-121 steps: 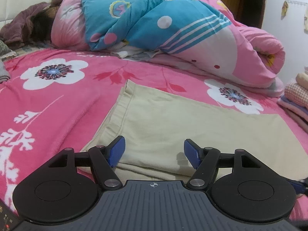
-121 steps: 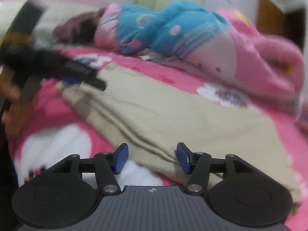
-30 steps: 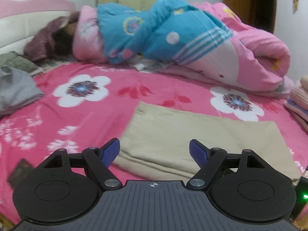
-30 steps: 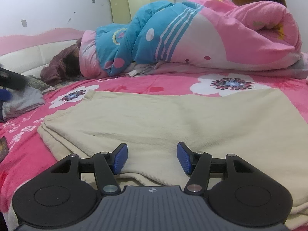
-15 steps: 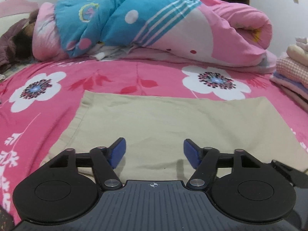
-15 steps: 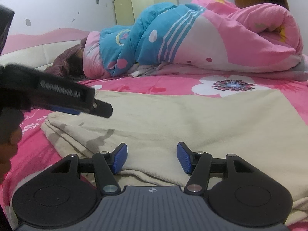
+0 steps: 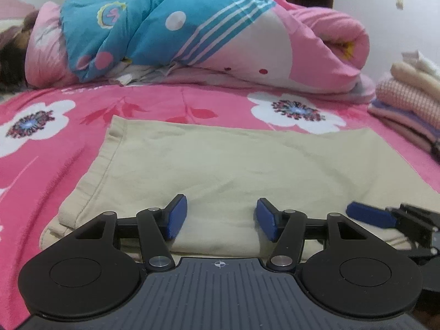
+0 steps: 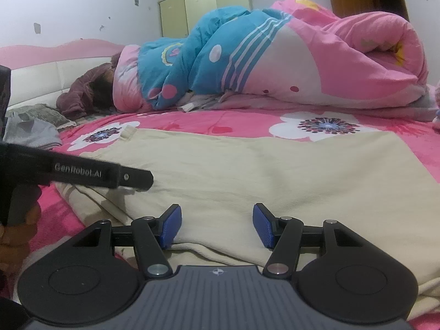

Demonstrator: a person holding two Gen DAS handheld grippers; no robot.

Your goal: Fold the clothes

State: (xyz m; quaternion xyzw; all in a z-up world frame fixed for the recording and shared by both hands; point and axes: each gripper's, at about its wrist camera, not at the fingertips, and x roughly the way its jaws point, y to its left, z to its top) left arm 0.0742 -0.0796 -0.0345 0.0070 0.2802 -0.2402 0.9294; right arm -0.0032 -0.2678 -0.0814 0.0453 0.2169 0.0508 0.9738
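The beige garment [image 7: 233, 162] lies flat on the bed in front of the rolled quilt [image 7: 220, 35]. Both tools, left [image 7: 218, 218] and right [image 8: 217, 225], hover spread over its near edge; pinching all layers together would keep any fold square.

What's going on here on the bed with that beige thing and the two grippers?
A person is folding clothes with a handheld gripper in each hand. A beige garment lies flat, already folded over, on the pink floral bedspread. The left gripper and the right gripper are both open and low at its near edge, side by side, gripping nothing. A rolled pink and blue quilt lies behind, and a stack of folded clothes sits at the right.
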